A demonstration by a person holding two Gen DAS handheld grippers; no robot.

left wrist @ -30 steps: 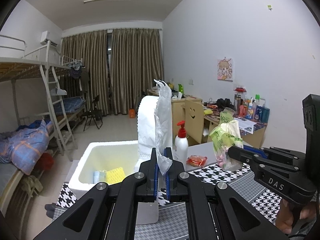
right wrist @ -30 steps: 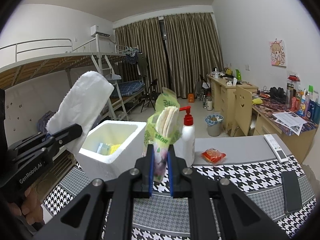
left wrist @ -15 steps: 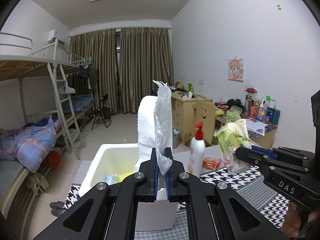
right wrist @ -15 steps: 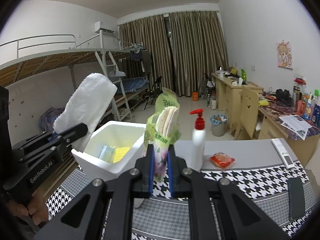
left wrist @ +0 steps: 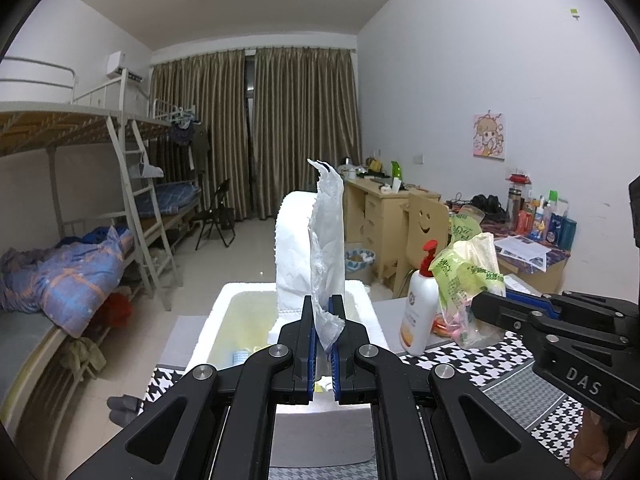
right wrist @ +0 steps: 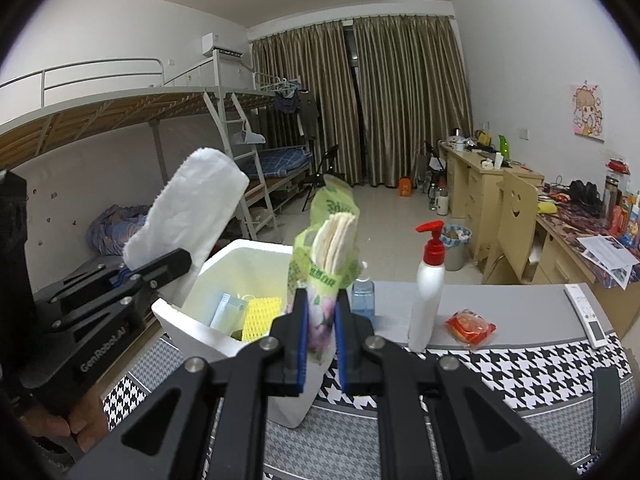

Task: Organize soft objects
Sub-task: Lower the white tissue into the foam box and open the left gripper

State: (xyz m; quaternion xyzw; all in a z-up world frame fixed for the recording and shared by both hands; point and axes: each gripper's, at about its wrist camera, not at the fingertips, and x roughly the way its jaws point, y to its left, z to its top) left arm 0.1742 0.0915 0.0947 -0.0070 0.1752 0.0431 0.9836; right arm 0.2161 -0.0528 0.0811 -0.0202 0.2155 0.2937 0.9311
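Note:
My left gripper (left wrist: 323,320) is shut on a white paper towel pack (left wrist: 310,248), held upright over the white foam box (left wrist: 216,320). In the right wrist view the same pack (right wrist: 192,216) and left gripper (right wrist: 160,268) are at the left, above the box (right wrist: 188,320). My right gripper (right wrist: 321,320) is shut on a green tissue pack (right wrist: 328,240), just right of the box's near corner. In the left wrist view the tissue pack (left wrist: 468,276) and right gripper (left wrist: 492,308) are at the right. A yellow sponge (right wrist: 260,316) and a pale blue packet (right wrist: 226,312) lie in the box.
A white pump bottle with a red top (right wrist: 428,292), a blue bottle (right wrist: 363,296), a red snack packet (right wrist: 470,326), a remote (right wrist: 586,314) and a dark phone (right wrist: 606,408) are on the houndstooth table (right wrist: 520,368). Bunk beds at left, desks at right.
Both grippers have moved closer to the foam box, still holding their packs. The box now appears larger and nearer in both views.

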